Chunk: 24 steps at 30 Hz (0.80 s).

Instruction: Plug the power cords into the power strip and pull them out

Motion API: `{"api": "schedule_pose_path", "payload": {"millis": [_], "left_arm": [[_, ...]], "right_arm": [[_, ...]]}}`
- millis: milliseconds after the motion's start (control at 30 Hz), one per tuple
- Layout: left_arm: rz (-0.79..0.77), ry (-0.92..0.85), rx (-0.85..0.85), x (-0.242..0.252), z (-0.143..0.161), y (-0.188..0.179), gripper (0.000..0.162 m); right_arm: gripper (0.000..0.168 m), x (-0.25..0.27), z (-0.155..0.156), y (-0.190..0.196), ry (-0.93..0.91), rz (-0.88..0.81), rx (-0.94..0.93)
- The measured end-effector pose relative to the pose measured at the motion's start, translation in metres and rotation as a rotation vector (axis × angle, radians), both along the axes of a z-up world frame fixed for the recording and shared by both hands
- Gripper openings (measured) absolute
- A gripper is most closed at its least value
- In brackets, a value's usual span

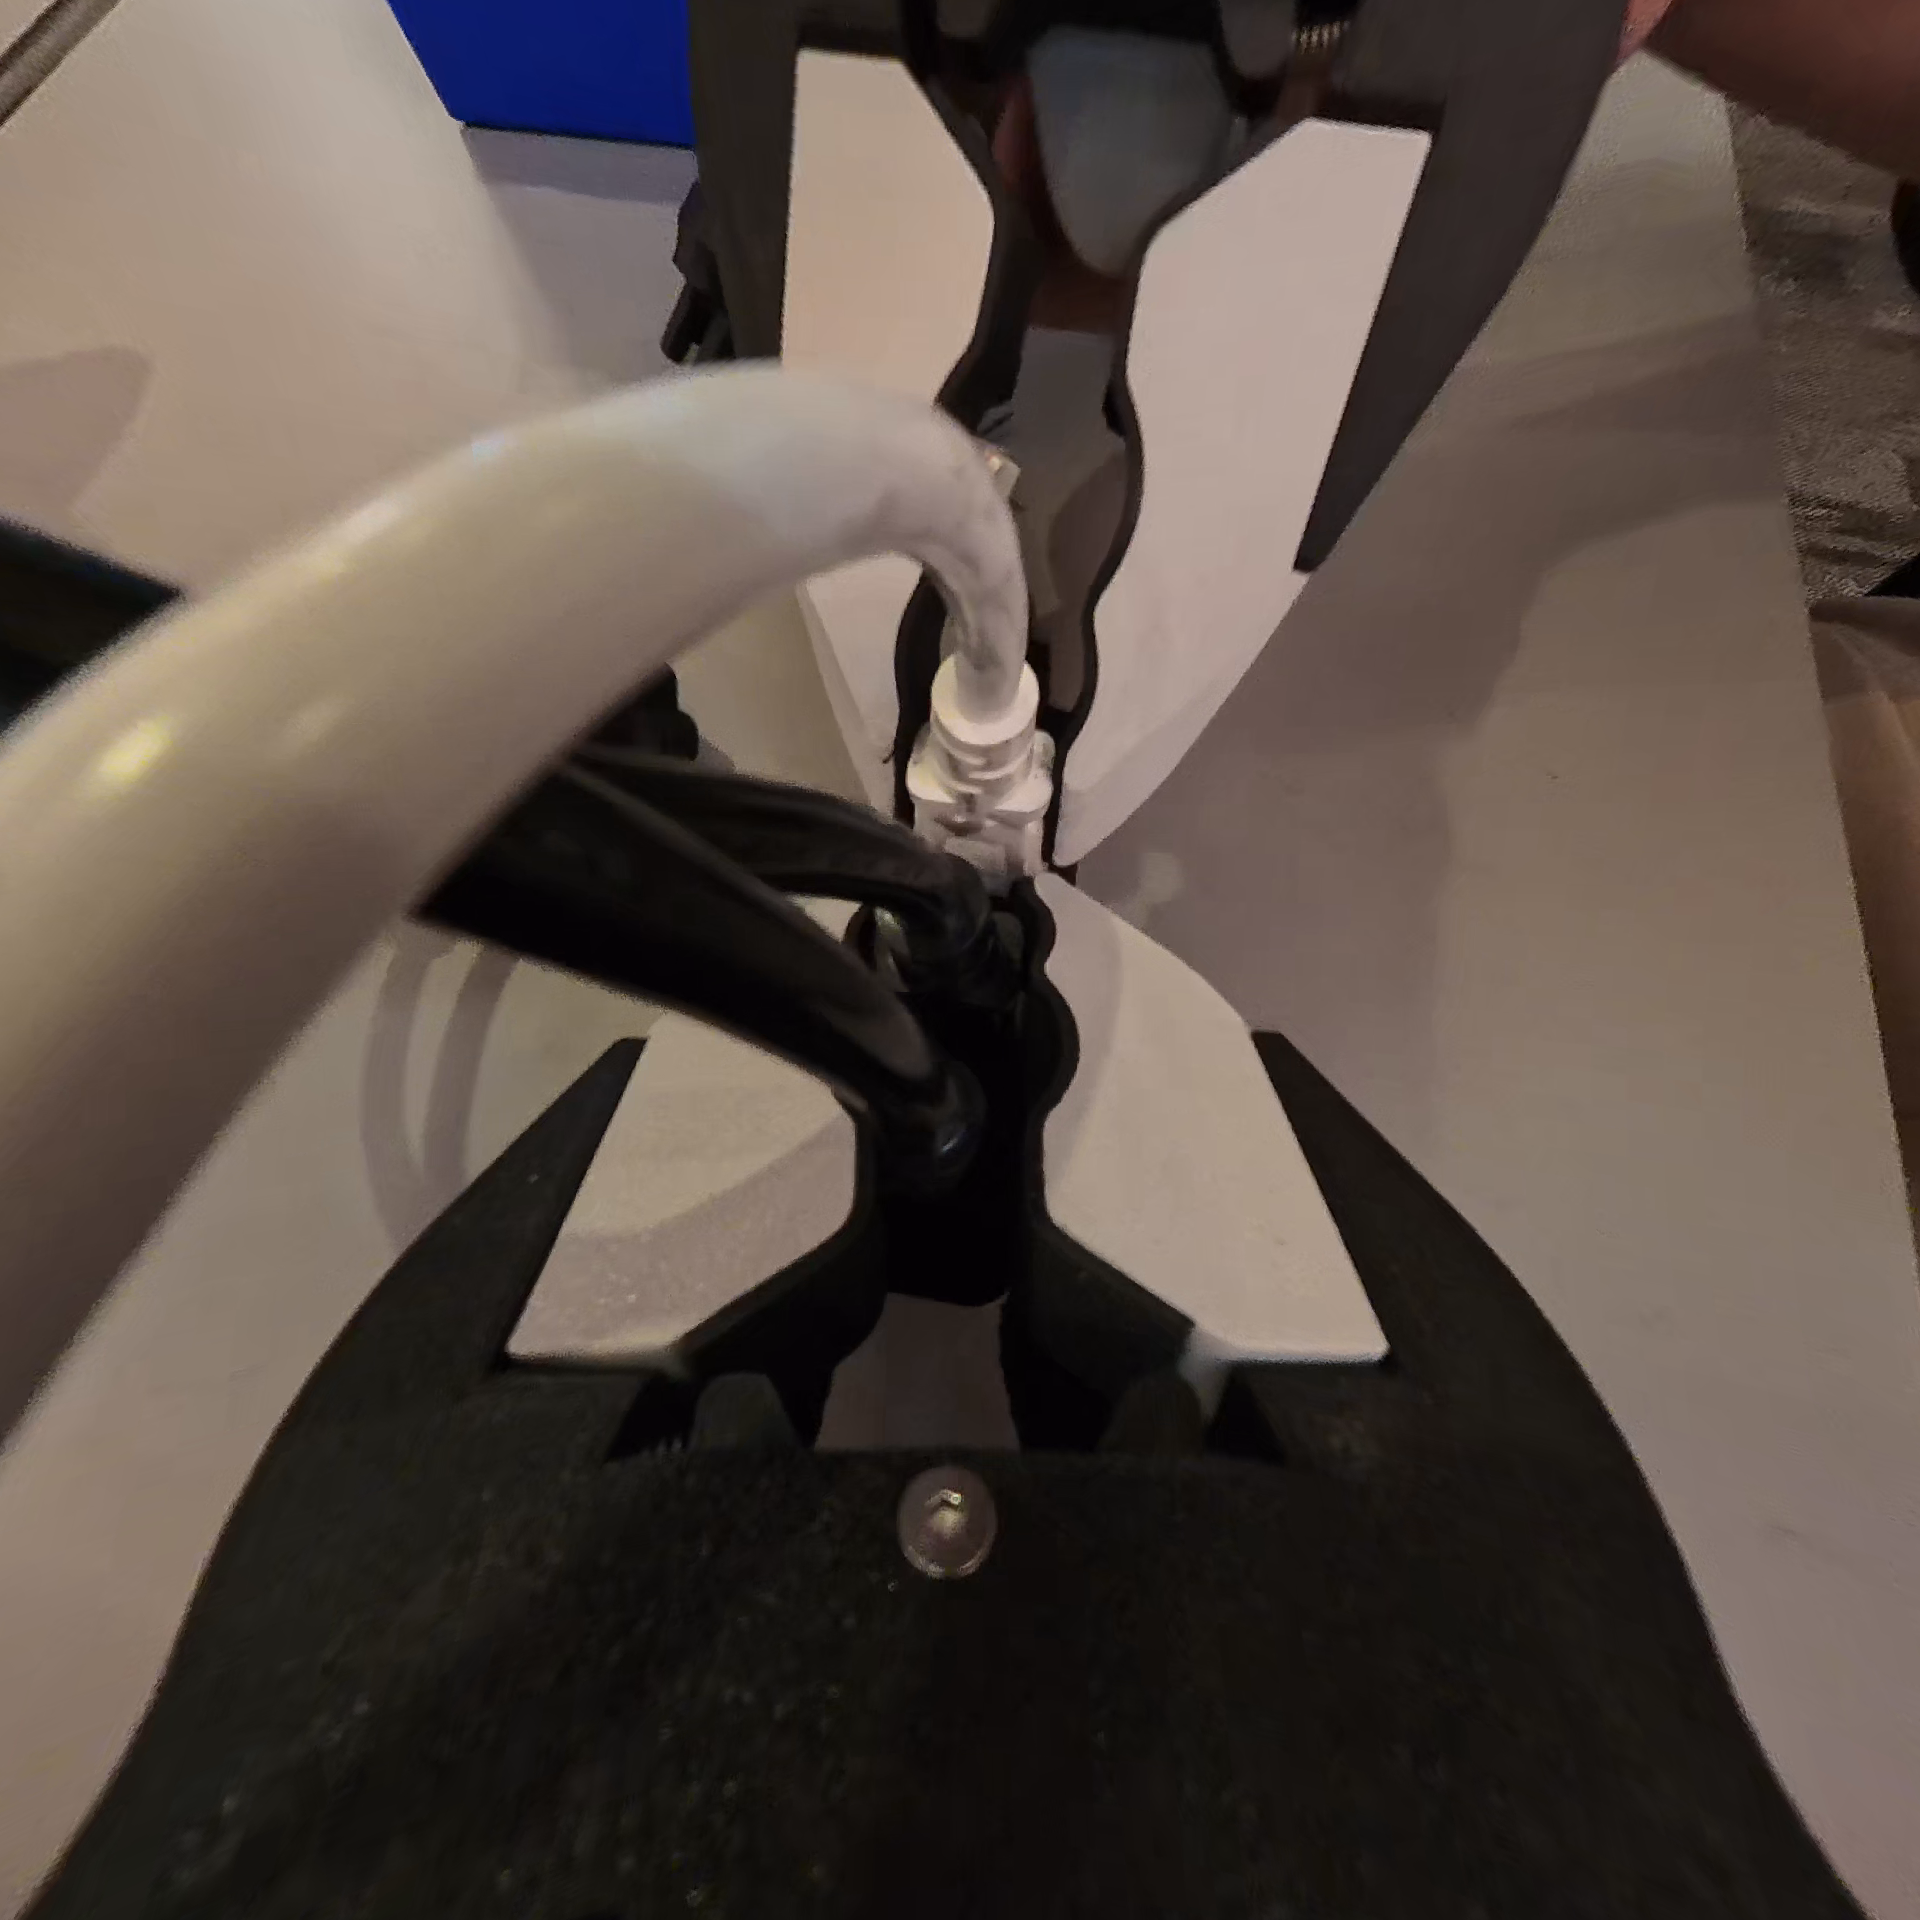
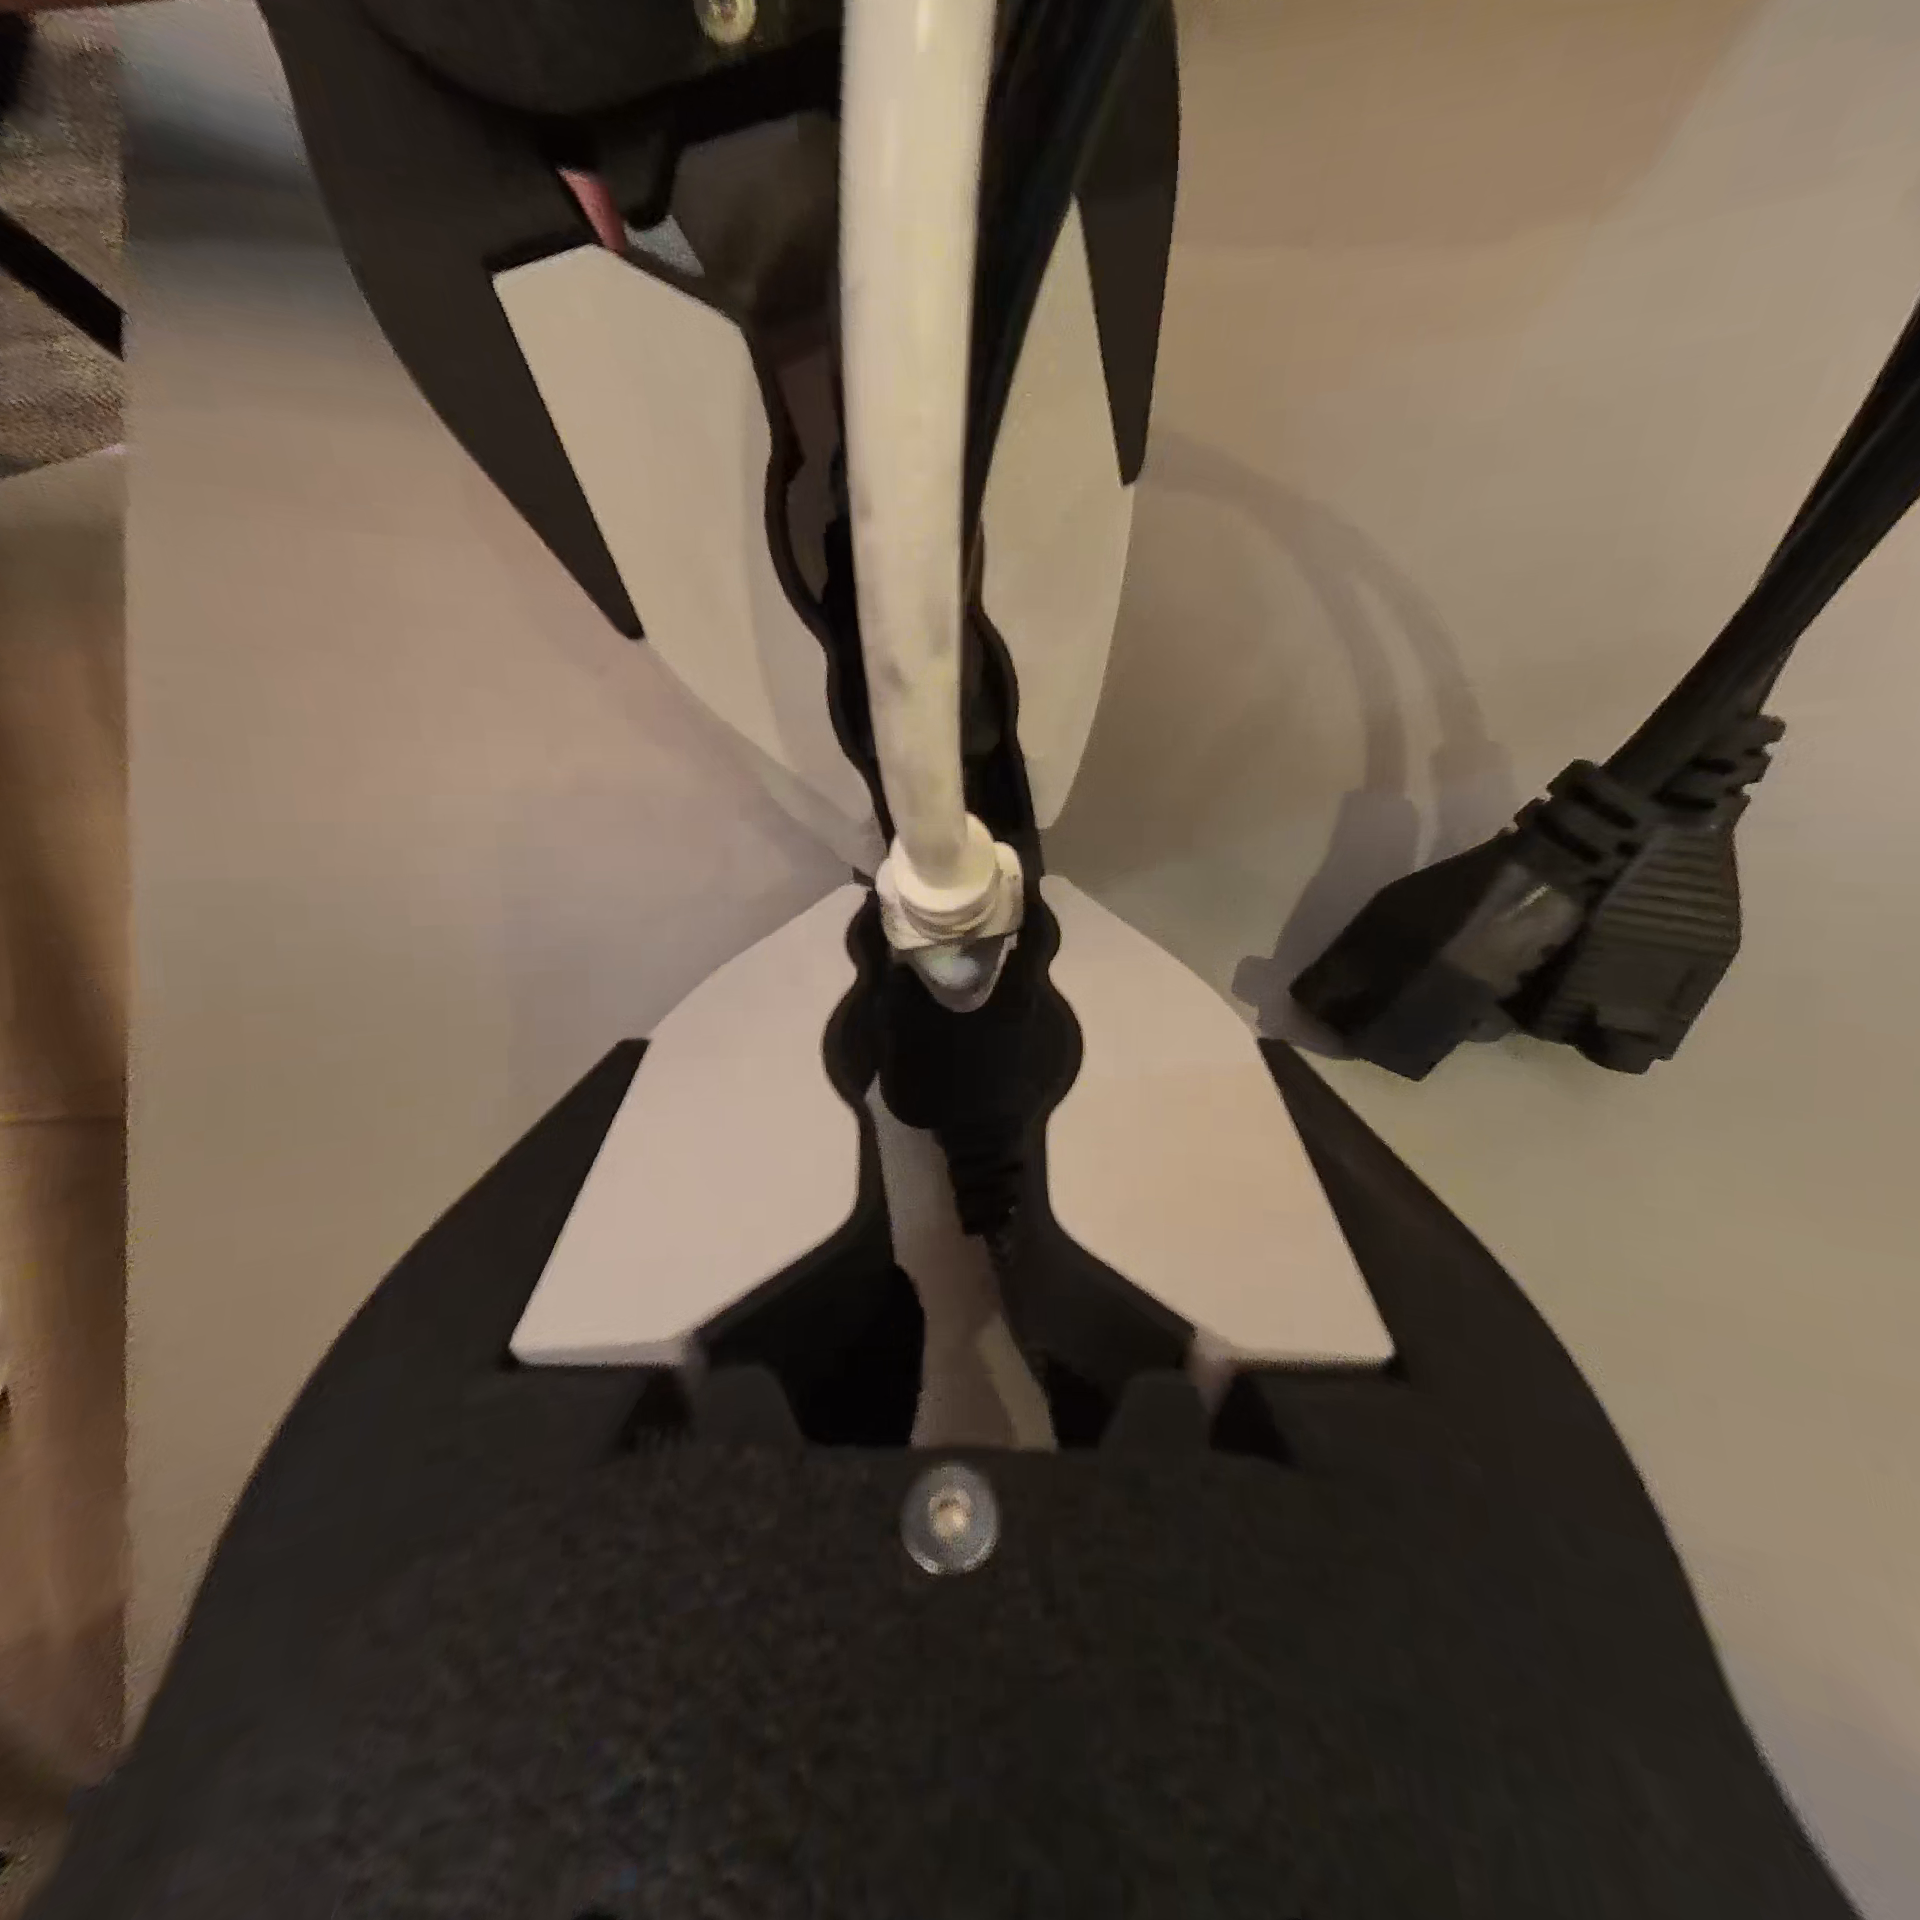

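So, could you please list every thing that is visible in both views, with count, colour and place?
white cable: one, white, arching down to where the gripper tips meet
black cords: a bundle, black, in the left gripper
black plug: one, black, in the right gripper
loose plugs: two, black, lying on the table
table: one, white
carpet: grey, beyond the table edge
left gripper: black, closed
right gripper: black, closed

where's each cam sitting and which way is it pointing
Left wrist view: sits on the left claw, looking forward along its fingers over the white table; the right claw faces it.
Right wrist view: sits on the right claw, looking the opposite way; the left claw faces it, black plugs to one side.
Both show the white cord and black cord between the nearly touching claws.
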<state>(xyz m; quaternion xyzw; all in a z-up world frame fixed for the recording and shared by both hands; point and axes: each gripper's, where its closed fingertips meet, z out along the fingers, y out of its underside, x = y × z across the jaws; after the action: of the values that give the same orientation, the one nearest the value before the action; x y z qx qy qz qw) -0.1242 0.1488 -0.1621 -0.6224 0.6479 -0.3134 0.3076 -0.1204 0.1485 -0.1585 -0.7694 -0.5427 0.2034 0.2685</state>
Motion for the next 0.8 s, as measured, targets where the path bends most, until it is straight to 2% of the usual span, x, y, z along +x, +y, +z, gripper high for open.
{"api": "schedule_pose_path", "payload": {"millis": [67,200,367,533,700,800], "left_arm": [[0.001,-0.009,-0.012,0.0013,0.0002,0.0012,0.024],[-0.006,0.018,0.004,0.0009,-0.0009,0.004,0.024],[-0.012,0.003,0.007,0.0003,-0.0007,0.0034,0.025],[-0.01,0.009,-0.001,0.0004,-0.0009,0.0032,0.024],[-0.016,-0.009,-0.002,0.0005,-0.0005,0.003,0.024],[-0.006,0.018,0.002,0.0019,-0.0013,0.0048,0.024]], "right_arm": [[0.024,-0.0006,0.0003,0.0018,0.053,-0.009,-0.027],[0.024,-0.0016,-0.0001,0.0055,-0.023,-0.028,-0.012],[0.024,0.0011,-0.0003,0.0038,0.073,-0.025,-0.017],[0.024,-0.0012,-0.0003,0.0044,-0.067,-0.025,-0.008],[0.024,0.0016,-0.0002,0.0025,0.029,-0.02,-0.025],[0.023,0.0003,-0.0003,0.0053,-0.071,-0.039,-0.025]]}}
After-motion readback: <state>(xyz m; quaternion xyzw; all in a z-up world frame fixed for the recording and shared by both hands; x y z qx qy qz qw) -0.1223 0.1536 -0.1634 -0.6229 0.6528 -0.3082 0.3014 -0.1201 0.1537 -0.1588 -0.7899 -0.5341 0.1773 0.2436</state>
